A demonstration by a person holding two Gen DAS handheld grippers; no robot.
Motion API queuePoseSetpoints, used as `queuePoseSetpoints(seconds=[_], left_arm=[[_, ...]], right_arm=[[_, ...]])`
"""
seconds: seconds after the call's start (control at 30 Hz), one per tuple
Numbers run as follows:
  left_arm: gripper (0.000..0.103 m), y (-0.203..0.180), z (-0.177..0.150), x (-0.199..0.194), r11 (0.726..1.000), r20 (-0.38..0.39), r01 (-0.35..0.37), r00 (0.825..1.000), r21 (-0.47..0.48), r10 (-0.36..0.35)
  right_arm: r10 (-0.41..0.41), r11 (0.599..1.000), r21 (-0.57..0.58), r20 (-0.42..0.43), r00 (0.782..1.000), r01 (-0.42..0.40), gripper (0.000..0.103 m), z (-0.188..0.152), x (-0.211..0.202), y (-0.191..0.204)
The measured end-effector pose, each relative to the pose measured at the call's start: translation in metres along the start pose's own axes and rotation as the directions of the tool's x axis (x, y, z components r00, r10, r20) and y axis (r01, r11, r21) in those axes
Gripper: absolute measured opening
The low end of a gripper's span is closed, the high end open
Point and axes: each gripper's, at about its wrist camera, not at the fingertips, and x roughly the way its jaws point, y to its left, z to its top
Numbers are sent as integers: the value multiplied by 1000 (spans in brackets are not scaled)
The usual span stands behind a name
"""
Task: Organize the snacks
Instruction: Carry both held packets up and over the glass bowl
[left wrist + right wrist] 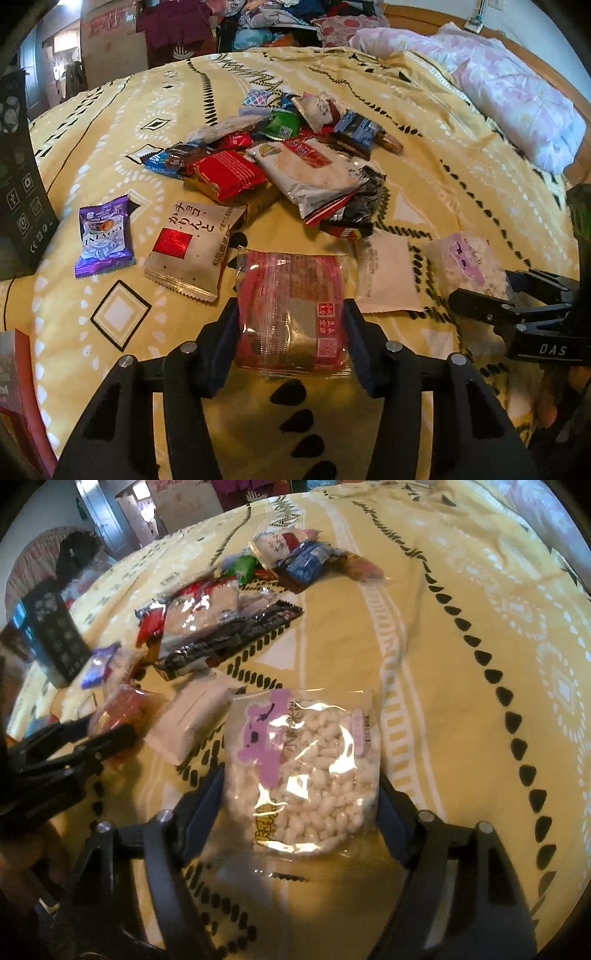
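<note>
A heap of snack packets [280, 162] lies mid-bed on the yellow bedspread [461, 177]. My left gripper [291, 325] is shut on a red clear-wrapped packet [291, 295], its pads pressing both side edges. My right gripper [301, 794] is shut on a clear packet of white puffed rice with a purple bear print [306, 768], which fills the space between the fingers. In the left wrist view that packet [465, 262] and the right gripper [484, 291] sit at the right. In the right wrist view the left gripper [107, 731] holds the red packet [125, 705] at the left.
Near the front lie a purple packet [103, 236], a white packet with a red square [192, 247] and a plain white packet [388, 277]. A black box [22, 184] stands at the left edge. A pink quilt [517, 103] and piled clothes lie at the back.
</note>
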Motion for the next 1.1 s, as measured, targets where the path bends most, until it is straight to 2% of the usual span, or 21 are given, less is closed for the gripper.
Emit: queuePoseSetpoints(seconds=[0.17, 0.27, 0.37, 0.47, 0.57, 0.6, 0.67, 0.77, 0.9, 1.07, 1.1], left_arm=[[54, -2, 5, -35, 1000, 61, -10, 998, -12, 10], [54, 2, 16, -81, 999, 140, -27, 990, -33, 32], [54, 10, 23, -129, 997, 218, -55, 974, -58, 67], [54, 29, 27, -189, 988, 295, -115, 945, -103, 141], [54, 54, 23, -238, 973, 338, -171, 916, -157, 215], [54, 67, 20, -260, 962, 356, -202, 899, -186, 257], [54, 89, 12, -292, 942, 370, -239, 874, -237, 315], [54, 127, -4, -334, 902, 375, -293, 835, -318, 404], [54, 187, -35, -394, 824, 363, -351, 770, -445, 524], [54, 250, -79, -450, 722, 317, -394, 705, -569, 635], [54, 260, -87, -456, 706, 306, -397, 698, -587, 647]], right_arm=[[35, 999, 2, 77, 996, -35, 77, 5, -33, 1], [54, 998, -27, 132, 990, -51, 77, 18, -59, 13], [90, 994, -82, 192, 977, -75, 77, 37, -89, 39], [150, 982, -153, 247, 957, -114, 77, 53, -119, 75], [221, 960, -231, 279, 935, -158, 77, 67, -144, 119], [250, 950, -258, 285, 925, -177, 77, 71, -152, 135], [310, 925, -313, 291, 905, -216, 77, 79, -165, 171], [416, 871, -396, 277, 866, -291, 77, 87, -185, 231], [529, 779, -510, 220, 820, -365, 77, 85, -202, 316], [633, 652, -598, 93, 768, -466, 77, 73, -209, 420], [647, 630, -608, 67, 760, -483, 77, 70, -209, 435]])
